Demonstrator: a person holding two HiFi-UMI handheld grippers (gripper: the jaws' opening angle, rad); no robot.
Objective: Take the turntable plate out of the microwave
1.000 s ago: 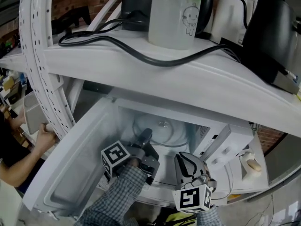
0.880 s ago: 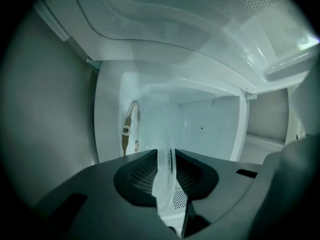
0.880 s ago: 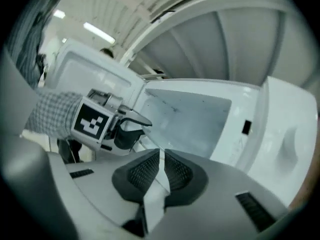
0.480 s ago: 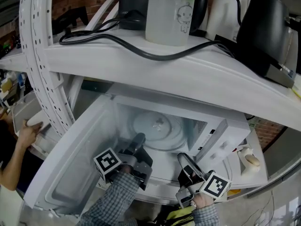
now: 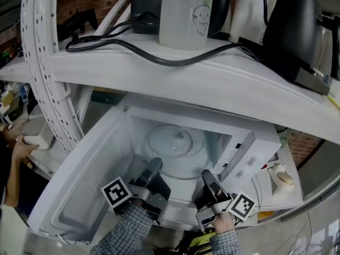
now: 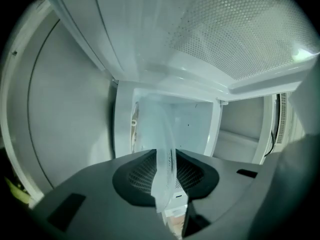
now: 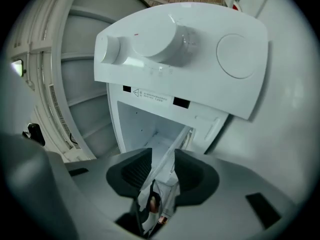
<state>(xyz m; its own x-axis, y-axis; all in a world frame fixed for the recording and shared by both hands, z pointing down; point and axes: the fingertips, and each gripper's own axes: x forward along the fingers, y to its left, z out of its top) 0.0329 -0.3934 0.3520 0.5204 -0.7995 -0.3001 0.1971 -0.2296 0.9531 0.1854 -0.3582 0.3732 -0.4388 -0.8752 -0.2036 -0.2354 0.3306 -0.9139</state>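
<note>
The clear glass turntable plate (image 5: 175, 144) is in the open microwave (image 5: 139, 122), seen through the doorway under the shelf. My left gripper (image 5: 153, 167) reaches in at the plate's near left rim. In the left gripper view the plate (image 6: 161, 139) runs edge-on between the mesh pads (image 6: 141, 174), and the left gripper (image 6: 165, 168) is shut on it. My right gripper (image 5: 206, 177) is at the near right rim. Its jaws are opening: in the right gripper view the plate's rim (image 7: 167, 165) lies slanted between the pads of the right gripper (image 7: 163, 168), with gaps on both sides.
The microwave door (image 5: 79, 195) hangs open at the left. Its control panel with knobs (image 5: 249, 158) (image 7: 175, 54) is at the right. The white shelf (image 5: 212, 84) above carries a black kettle (image 5: 297, 36), a clear jug (image 5: 186, 15) and a black cable. A person's hand (image 5: 24, 145) is at the far left.
The right gripper has rolled over, so its marker cube now sits at the side, and its jaws have spread. The left gripper has drawn back toward the doorway with the plate's rim.
</note>
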